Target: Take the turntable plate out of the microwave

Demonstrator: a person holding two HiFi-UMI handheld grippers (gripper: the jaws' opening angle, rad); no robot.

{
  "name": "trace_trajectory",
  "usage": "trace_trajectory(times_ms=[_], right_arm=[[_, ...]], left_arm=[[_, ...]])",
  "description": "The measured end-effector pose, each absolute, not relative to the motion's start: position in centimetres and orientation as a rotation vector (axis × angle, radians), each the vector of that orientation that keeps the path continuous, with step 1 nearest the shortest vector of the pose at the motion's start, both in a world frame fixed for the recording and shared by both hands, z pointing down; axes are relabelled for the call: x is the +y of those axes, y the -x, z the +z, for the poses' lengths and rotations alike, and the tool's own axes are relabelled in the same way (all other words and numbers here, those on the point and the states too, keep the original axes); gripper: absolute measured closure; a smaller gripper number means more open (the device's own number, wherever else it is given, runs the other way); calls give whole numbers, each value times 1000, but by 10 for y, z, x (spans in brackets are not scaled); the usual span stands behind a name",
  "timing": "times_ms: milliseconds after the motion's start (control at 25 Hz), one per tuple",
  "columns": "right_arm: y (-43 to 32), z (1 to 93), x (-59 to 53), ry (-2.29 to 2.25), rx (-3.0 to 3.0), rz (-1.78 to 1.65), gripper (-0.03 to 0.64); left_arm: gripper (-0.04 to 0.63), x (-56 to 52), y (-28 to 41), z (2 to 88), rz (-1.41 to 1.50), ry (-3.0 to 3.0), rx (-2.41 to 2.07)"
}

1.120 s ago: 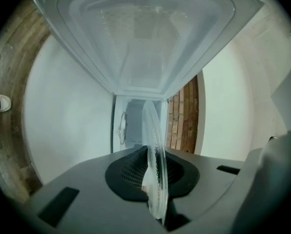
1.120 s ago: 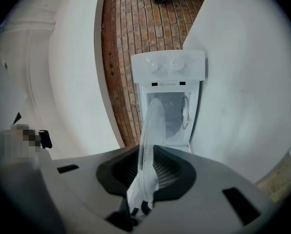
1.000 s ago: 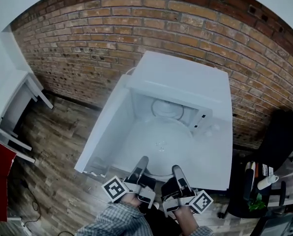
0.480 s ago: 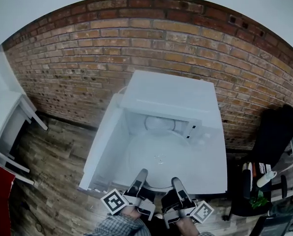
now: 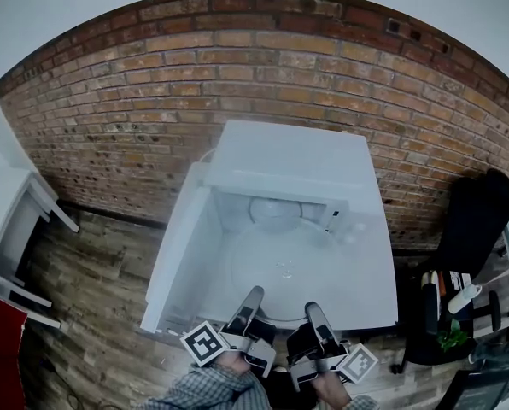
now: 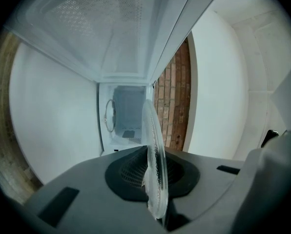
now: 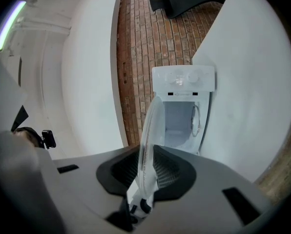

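The clear glass turntable plate hangs level in front of the open white microwave, outside its cavity. My left gripper is shut on the plate's near rim, and my right gripper is shut on the same rim beside it. In the left gripper view the plate stands edge-on between the dark pads, with the empty cavity and its roller ring behind. The right gripper view shows the plate edge-on too, with the microwave beyond.
The microwave door stands swung open to the left. A brick wall runs behind. A white shelf unit stands at the left, and a black office chair at the right. The floor is wood.
Both grippers have risen a little with the plate still in their grip. The head view has tilted up, so more wall shows above the microwave.
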State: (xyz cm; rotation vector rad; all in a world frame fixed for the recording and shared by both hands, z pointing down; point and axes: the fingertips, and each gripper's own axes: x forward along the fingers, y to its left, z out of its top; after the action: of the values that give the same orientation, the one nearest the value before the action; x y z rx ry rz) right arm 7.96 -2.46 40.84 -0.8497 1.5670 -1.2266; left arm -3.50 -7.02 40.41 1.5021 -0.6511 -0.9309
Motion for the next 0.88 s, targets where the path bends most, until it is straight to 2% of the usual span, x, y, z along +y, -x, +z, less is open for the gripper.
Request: trace_trajectory(times_ms=[880], right_arm=[[-73, 406, -23, 832, 1593, -1226, 549]], left_arm=[[560, -67, 42, 401, -953, -1499, -652]])
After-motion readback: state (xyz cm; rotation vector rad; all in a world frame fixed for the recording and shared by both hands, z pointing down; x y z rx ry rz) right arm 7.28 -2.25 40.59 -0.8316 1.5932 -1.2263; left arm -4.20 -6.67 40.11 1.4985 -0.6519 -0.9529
